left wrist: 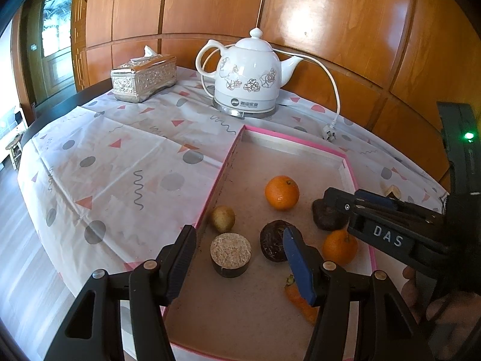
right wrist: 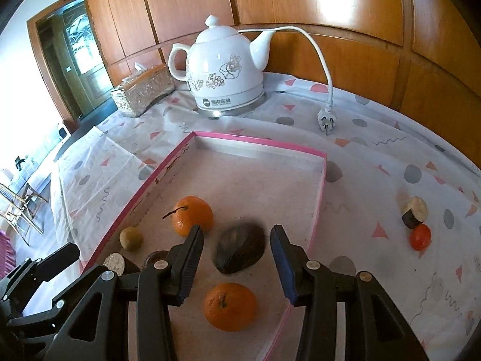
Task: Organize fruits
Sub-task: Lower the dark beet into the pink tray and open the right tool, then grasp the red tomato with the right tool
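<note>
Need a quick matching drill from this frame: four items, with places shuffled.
Items:
1. kettle
2. tissue box
3. tomato
4. dark fruit

Places:
A. in the tray, in front of the right tool
B. on the cloth, right of the tray
C. left of the kettle
D. behind the tray, unplugged

Pairs: 1-D, 2-C, 3-B, 4-A

The far half of the pink-rimmed tray lies bare, open to a claw from above. Its near half is crowded: two oranges, a dark fruit, a small pear and a cut stump sit close together. Behind the tray the kettle, its cord and the tissue box block the bench's back edge; the left cloth is free
</note>
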The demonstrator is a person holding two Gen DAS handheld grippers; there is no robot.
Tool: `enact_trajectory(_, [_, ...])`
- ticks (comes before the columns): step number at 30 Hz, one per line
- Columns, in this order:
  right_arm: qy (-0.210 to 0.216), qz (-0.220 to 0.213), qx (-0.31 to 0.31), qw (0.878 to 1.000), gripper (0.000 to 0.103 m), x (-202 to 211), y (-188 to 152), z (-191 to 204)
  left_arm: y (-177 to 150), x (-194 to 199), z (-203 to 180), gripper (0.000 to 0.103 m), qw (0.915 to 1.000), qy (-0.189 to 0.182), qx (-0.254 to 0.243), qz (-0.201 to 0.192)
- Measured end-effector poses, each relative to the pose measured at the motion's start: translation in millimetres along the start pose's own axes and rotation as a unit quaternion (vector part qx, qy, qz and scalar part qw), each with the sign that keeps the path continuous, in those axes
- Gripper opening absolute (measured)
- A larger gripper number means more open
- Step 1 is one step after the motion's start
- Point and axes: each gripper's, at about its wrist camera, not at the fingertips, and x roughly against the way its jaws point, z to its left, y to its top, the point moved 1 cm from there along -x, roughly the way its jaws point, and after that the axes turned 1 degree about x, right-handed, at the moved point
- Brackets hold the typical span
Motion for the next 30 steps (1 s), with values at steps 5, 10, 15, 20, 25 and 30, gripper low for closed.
enact_trajectory(5, [-0.001, -0.009, -0.018, 1.000, 0.055, 10, -6, -9, 0, 3, -2, 0.061, 1.0000, -0.003, -0.003, -0.002])
enact_trajectory(10, [-0.006, -0.024, -0.047, 0.999, 0.055, 26, -15, -27, -1, 4, -11, 0.061, 0.9999, -0.006, -0.013, -0.002])
enact_trajectory(15, [-0.022, -0.039, -0.072, 0.996, 0.055, 43, -25, -51, -2, 6, -25, 0.061, 0.9995, -0.014, -0.028, -0.003])
enact_trajectory(20, [-0.056, -0.040, -0.111, 0.991, 0.055, 51, -40, -89, -3, 4, -45, 0.061, 0.9983, -0.031, -0.049, 0.002])
enact_trajectory(25, [-0.090, -0.037, -0.151, 0.984, 0.055, 53, -53, -128, 1, -1, -69, 0.061, 0.9965, -0.050, -0.066, 0.007])
enact_trajectory(30, [-0.113, -0.037, -0.163, 0.980, 0.051, 50, -53, -152, 8, -10, -93, 0.061, 0.9948, -0.063, -0.080, 0.007])
